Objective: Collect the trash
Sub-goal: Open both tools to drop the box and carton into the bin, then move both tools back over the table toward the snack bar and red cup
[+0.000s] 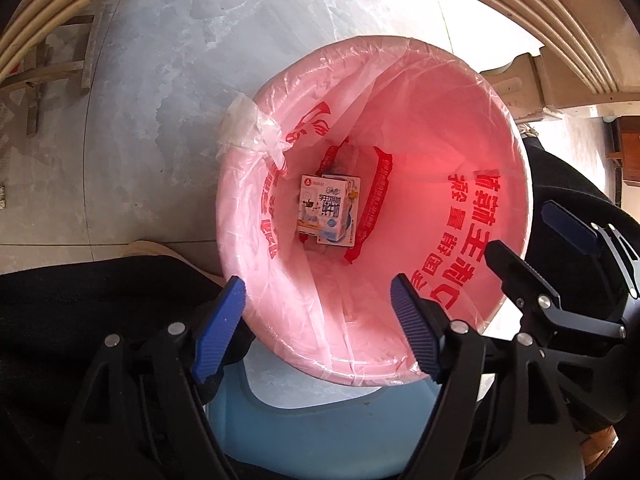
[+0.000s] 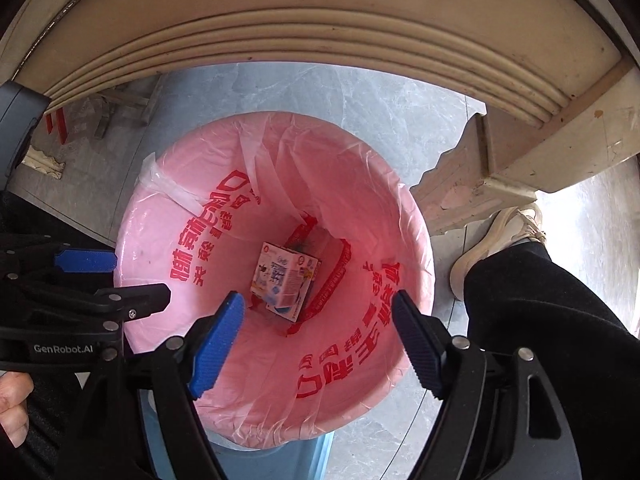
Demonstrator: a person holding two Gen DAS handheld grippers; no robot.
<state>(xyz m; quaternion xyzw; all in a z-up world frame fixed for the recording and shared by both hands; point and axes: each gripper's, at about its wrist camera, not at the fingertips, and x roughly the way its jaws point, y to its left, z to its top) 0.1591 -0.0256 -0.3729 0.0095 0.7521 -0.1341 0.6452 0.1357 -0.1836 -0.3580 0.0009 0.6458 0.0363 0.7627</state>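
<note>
A trash bin lined with a pink bag with red print point(image 1: 440, 152) point(image 2: 160, 240) stands on the floor below both grippers. Two small white milk cartons point(image 1: 328, 210) point(image 2: 286, 278) lie at its bottom. My left gripper point(image 1: 318, 328) is open and empty above the bin's near rim. My right gripper point(image 2: 318, 344) is open and empty above the bin too. The right gripper also shows at the right in the left wrist view point(image 1: 532, 232), and the left gripper at the left in the right wrist view point(image 2: 120, 276).
A cream table edge point(image 2: 320, 40) overhangs the bin, with its carved leg point(image 2: 480, 176) to the right. The person's black trouser leg and beige shoe point(image 2: 496, 236) stand beside the bin. A light blue object point(image 1: 320, 428) lies under the bin's near side. Grey tiled floor point(image 1: 200, 60) surrounds.
</note>
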